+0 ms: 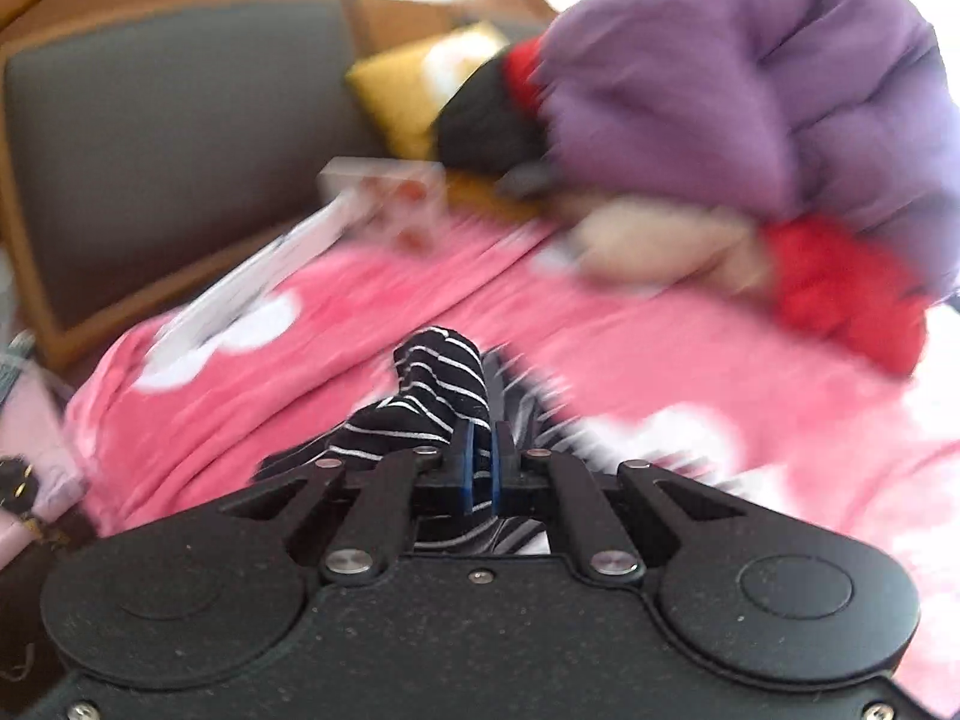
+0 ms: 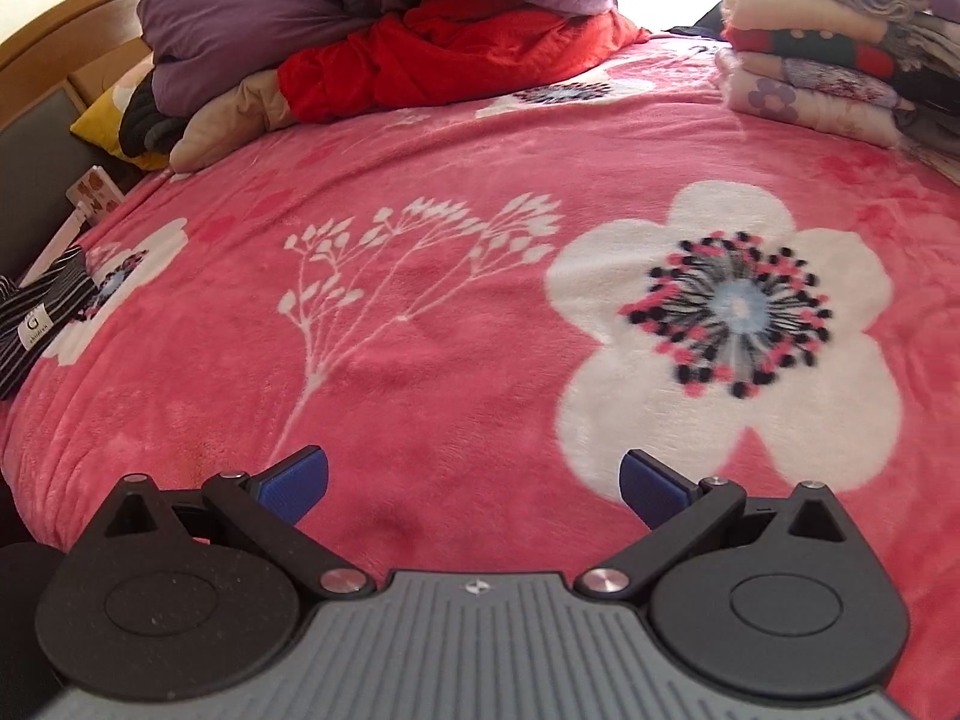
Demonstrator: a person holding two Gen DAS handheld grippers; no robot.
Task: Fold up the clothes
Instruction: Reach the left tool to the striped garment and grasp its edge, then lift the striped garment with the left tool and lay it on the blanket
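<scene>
Spread wide across both views, a pink floral blanket point(image 2: 456, 192), white flowers and a white sprig printed on it, covering the bed. Heaped at the far edge, a purple puffy quilt point(image 2: 252, 6), with red fleece point(image 2: 444, 54) bunched under it and a beige piece point(image 2: 234, 114) poking out at the front. Off to the far right in the right wrist view, a neat stack of folded clothes point(image 2: 822, 42), cream, red, dark and lilac layers one on another. Along the left side, a grey padded headboard point(image 1: 168, 138) in a wooden frame, a yellow cushion point(image 1: 408, 90) tucked against it. Smaller still, a white printed card or box point(image 2: 93, 192) at the blanket's left edge, blurred in the left wrist view.

Now the task's garment: a black and white striped garment point(image 1: 432, 402), lying at the blanket's left edge in the right wrist view, a pale label showing on it. Bunched up in the left wrist view, a fold of it rising just ahead of the fingers.

Left gripper point(image 1: 480, 462): blue pads drawn together to a sliver, pinched on the striped cloth, fabric trailing beneath the linkage. Picture heavily smeared around it.

Right gripper point(image 2: 474, 480): jaws spread wide, nothing between the blue pads point(image 2: 651, 489), poised low over bare pink blanket, well apart from the striped piece.
</scene>
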